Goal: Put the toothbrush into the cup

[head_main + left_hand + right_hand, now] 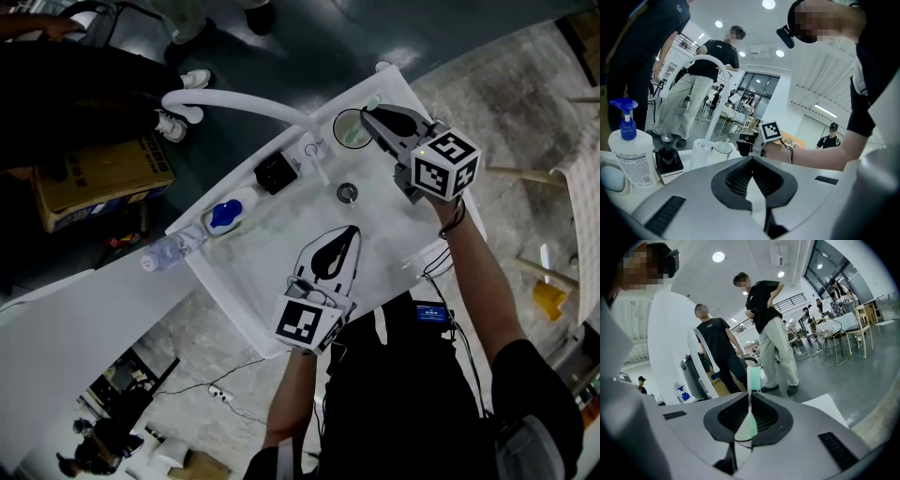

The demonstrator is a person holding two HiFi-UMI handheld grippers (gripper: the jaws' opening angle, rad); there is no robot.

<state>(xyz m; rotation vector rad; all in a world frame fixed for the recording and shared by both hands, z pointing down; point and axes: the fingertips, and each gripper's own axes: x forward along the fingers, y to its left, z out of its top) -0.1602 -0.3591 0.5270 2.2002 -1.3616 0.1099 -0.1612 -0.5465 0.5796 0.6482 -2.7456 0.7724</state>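
- right gripper (368,114) clamped on toothbrush (752,377) at the far right corner of the sink (281,258). Tips sit at the cup (337,127) rim. Green end looks inside the cup; depth unclear.
- Risk: letting go with the brush tilted, so it levers the cup over or drops into the basin.
- Risk: a jaw clips the rim on pull-out. The cup is near the counter edge.
- left gripper (349,234) jaws together, empty, over the basin, so nothing braces the cup.

The left gripper (350,232) hangs over the near edge of the sink (262,258), jaws pressed together with nothing between them, its bare forearm (292,394) bent in close to the body. The right gripper (367,114) reaches to the far right corner, arm (480,272) outstretched, jaws clamped on a toothbrush (753,377) that pokes past their tips.
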